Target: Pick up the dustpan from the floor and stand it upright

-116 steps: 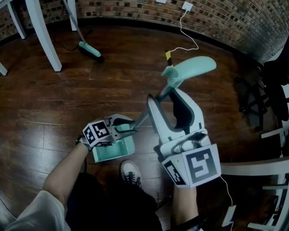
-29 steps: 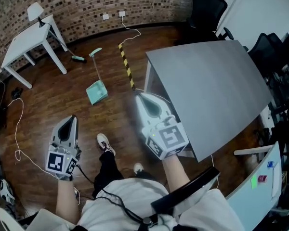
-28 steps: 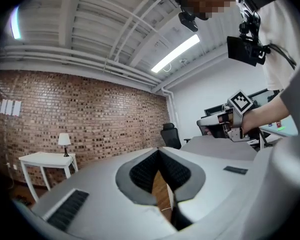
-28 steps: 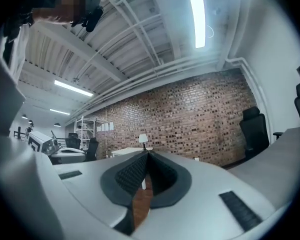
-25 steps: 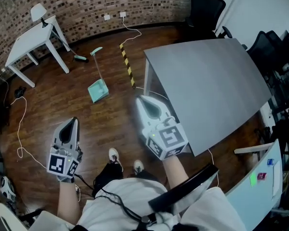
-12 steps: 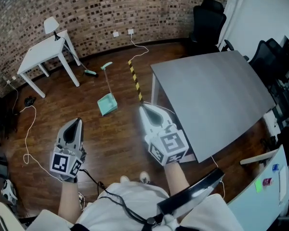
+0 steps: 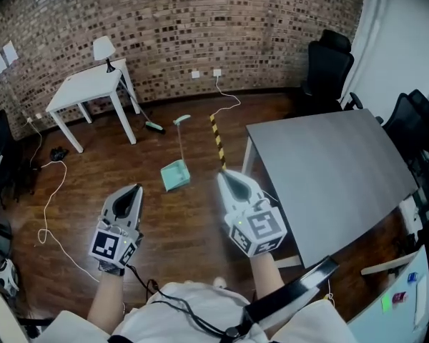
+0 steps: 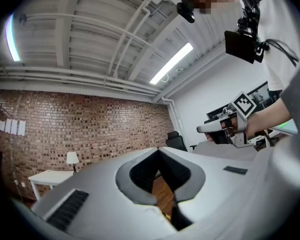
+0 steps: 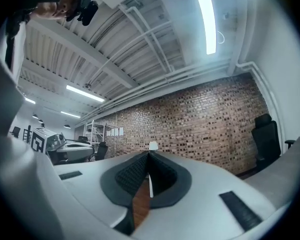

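The teal dustpan (image 7: 175,176) is on the wooden floor in the middle of the head view, and its long handle (image 7: 181,138) appears to stand up from it. Both grippers are well short of it and apart from it. My left gripper (image 7: 136,189) is shut and empty at the lower left. My right gripper (image 7: 223,174) is shut and empty at the lower centre. In the left gripper view the jaws (image 8: 159,151) meet with nothing between them. The right gripper view shows its jaws (image 9: 149,154) closed the same way. Neither gripper view shows the dustpan.
A teal brush (image 7: 155,126) lies on the floor behind the dustpan. A white table (image 7: 86,91) with a lamp (image 7: 104,48) stands by the brick wall. A grey table (image 7: 329,170) is at the right, black chairs (image 7: 329,63) beyond it. A yellow-black strip (image 7: 217,138) and cables (image 7: 46,199) lie on the floor.
Seconds ago both grippers were down at the dustpan; now they are shut, empty and far back from it. Over the last second both rose, and the view tipped up toward the wall.
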`<state>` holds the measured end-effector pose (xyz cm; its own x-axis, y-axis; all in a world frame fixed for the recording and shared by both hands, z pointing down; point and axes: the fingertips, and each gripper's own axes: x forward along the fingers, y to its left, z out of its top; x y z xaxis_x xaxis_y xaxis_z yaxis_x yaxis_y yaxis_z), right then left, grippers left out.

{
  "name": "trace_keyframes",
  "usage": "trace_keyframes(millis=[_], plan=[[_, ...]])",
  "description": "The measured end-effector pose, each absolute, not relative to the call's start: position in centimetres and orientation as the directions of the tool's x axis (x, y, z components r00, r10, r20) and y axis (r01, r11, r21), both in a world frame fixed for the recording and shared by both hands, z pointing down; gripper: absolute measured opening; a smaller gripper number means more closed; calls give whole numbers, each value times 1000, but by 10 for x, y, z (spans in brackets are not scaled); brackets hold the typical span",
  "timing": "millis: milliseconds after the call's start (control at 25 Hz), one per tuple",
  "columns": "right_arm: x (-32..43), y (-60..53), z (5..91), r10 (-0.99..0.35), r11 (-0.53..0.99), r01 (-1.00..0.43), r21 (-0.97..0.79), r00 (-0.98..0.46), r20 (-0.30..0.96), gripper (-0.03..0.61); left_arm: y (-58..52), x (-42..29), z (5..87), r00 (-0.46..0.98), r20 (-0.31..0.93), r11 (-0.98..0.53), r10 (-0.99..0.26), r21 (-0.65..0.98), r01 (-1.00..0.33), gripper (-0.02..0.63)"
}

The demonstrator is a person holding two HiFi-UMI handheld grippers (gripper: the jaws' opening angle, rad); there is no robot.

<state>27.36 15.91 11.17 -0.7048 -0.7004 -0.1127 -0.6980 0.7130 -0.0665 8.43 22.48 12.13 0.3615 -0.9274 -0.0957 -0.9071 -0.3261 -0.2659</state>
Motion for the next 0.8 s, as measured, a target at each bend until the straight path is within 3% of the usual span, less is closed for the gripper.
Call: trace_keyframes(millis=[280, 800], plan=[[248, 159, 103, -669, 740, -673, -1, -735, -109, -3, 219, 52, 117, 271, -121, -246, -955, -185, -951, 6], [234, 155, 107, -665, 744, -668, 33, -744, -64, -3, 219, 49, 111, 305, -127, -275, -944, -213, -938, 5]])
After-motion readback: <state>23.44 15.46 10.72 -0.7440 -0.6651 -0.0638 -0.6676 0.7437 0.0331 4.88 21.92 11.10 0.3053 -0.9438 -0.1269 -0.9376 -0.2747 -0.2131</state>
